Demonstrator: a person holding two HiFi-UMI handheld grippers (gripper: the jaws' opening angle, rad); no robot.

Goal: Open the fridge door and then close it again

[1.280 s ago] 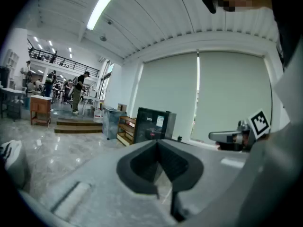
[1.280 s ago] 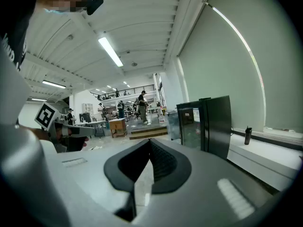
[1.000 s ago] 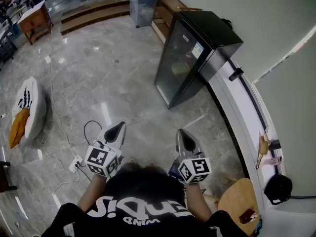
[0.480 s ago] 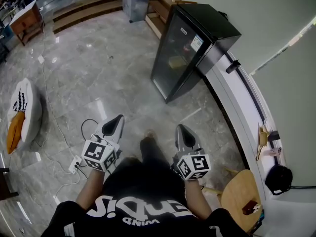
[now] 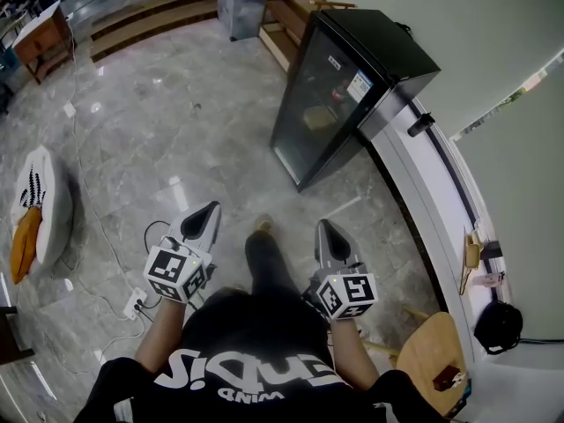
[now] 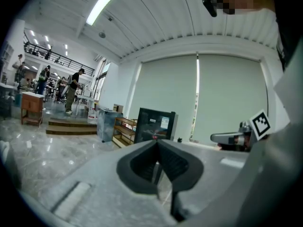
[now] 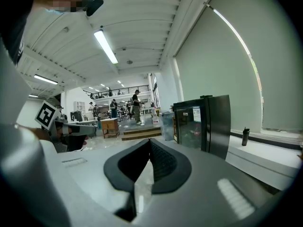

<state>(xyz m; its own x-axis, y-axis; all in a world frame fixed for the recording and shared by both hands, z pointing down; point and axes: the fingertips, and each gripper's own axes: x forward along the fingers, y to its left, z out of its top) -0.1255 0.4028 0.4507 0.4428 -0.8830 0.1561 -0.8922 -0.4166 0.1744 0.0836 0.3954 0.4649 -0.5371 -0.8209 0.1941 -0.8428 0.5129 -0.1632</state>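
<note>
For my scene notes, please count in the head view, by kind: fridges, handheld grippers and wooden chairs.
Black glass-door fridge: 1
Handheld grippers: 2 (left gripper, right gripper)
Wooden chair: 1
Total: 4

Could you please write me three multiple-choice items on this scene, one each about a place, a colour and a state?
1. Where does the fridge stand relative to the white ledge?
A. beside it
B. on top of it
C. far away from it

2. What colour is the fridge's casing?
A. white
B. black
C. red

3. How is the fridge door?
A. closed
B. wide open
C. removed

Answers:
1 A, its side stands next to the ledge along the wall.
2 B, its top and sides are black.
3 A, the glass door lies flush with the casing.
</note>
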